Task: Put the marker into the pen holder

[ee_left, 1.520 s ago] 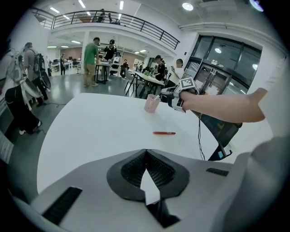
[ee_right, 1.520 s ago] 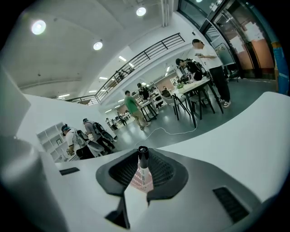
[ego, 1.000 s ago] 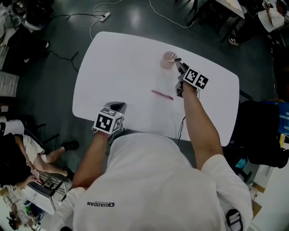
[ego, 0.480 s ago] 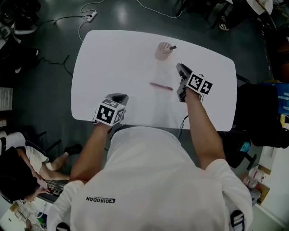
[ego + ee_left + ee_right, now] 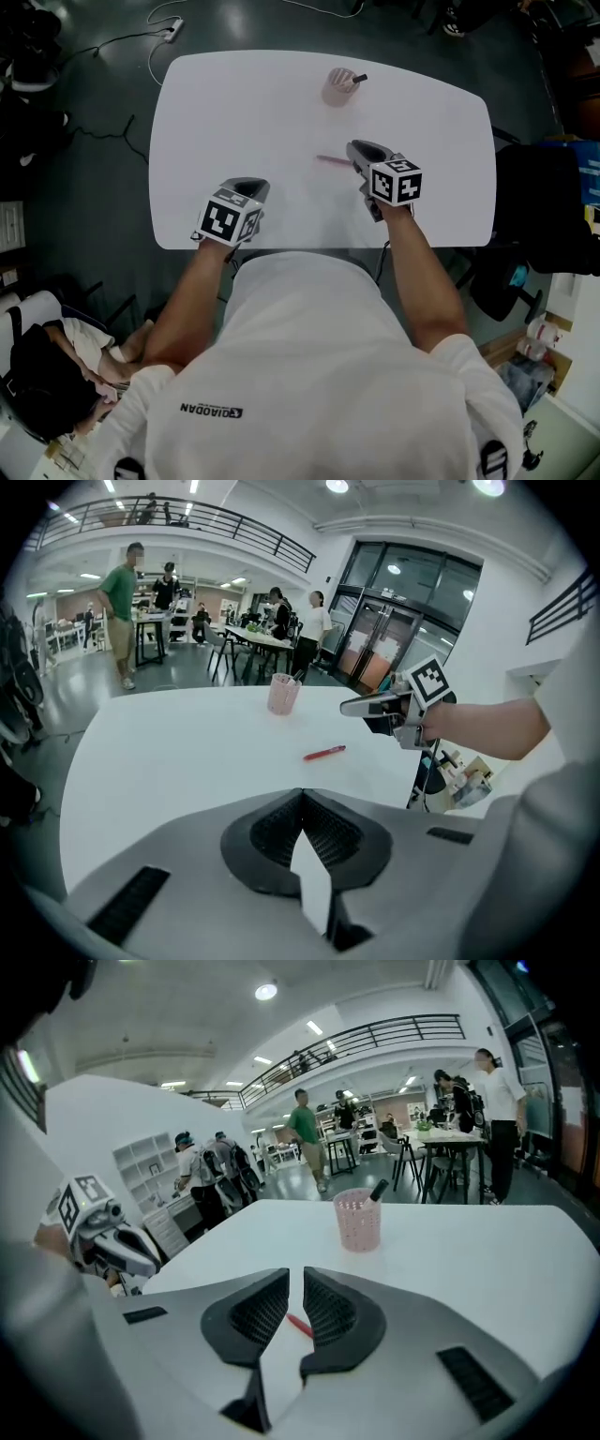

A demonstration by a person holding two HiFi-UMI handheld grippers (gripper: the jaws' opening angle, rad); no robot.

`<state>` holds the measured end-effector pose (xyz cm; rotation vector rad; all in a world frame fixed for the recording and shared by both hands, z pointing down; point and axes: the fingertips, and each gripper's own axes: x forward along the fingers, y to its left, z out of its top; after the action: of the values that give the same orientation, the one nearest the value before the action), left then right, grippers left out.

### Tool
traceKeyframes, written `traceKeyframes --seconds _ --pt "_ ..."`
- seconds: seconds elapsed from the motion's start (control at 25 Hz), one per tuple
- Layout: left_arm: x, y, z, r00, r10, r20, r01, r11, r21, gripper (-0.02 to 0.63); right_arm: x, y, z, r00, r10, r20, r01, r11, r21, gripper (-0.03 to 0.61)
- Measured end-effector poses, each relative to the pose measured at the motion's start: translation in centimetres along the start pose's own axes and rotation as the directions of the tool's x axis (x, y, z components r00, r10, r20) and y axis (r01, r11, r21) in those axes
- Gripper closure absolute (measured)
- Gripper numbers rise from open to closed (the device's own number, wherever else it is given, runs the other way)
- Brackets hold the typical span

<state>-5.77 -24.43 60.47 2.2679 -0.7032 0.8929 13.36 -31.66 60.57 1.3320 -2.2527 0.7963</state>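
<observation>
A red marker (image 5: 333, 160) lies flat near the middle of the white table (image 5: 234, 103). The pink pen holder (image 5: 339, 86) stands at the far edge with a dark marker (image 5: 358, 79) sticking out of it. My right gripper (image 5: 358, 152) hovers at the red marker's right end. Its jaws are closing to a narrow gap, and the red marker (image 5: 300, 1325) shows through that gap on the table below, not pressed by the pads. My left gripper (image 5: 247, 191) rests near the front edge, shut and empty. From the left gripper view the red marker (image 5: 324, 753) lies ahead, with the holder (image 5: 282, 693) farther back.
The table's front edge runs just under both of the person's hands. Cables and a power strip (image 5: 172, 27) lie on the dark floor beyond the far left corner. People and desks stand in the background of both gripper views.
My right gripper has drawn back from the pen holder toward the red marker and its jaws have narrowed. The left gripper has stayed near the front edge.
</observation>
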Motion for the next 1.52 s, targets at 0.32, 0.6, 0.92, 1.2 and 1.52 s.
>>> traceKeyframes --seconds 0.32,0.6,0.92,1.2,1.52 --pt "-1.6 1.8 -2.2 1.0 0.014 0.003 -0.014 0.999 -0.032 0.588 3.8 2.9 -4.7 0.979 -0.004 -0.202 -0.046 0.969 -0.242 0.512" --pt "-3.5 4.3 -4.6 0.998 0.065 0.011 -0.064 0.992 -0.105 0.588 6.4 3.6 -7.7 0.925 -0.093 -0.369 -0.122 0.845 -0.521 0.512" --pt "-5.2 5.6 -5.7 0.995 0.098 0.037 -0.091 0.983 -0.159 0.588 8.3 3.0 -9.3 0.865 -0.177 -0.469 -0.223 0.702 -0.676 0.506" --pt "-5.0 6.2 -6.2 0.994 0.101 0.047 -0.089 0.972 -0.216 0.588 9.7 2.9 -10.7 0.786 -0.18 -0.591 -0.36 0.644 -0.675 0.506" --pt "-3.6 4.9 -5.0 0.995 0.081 0.054 -0.069 0.977 -0.204 0.588 9.7 2.9 -10.9 0.75 -0.195 -0.632 -0.402 0.624 -0.67 0.515"
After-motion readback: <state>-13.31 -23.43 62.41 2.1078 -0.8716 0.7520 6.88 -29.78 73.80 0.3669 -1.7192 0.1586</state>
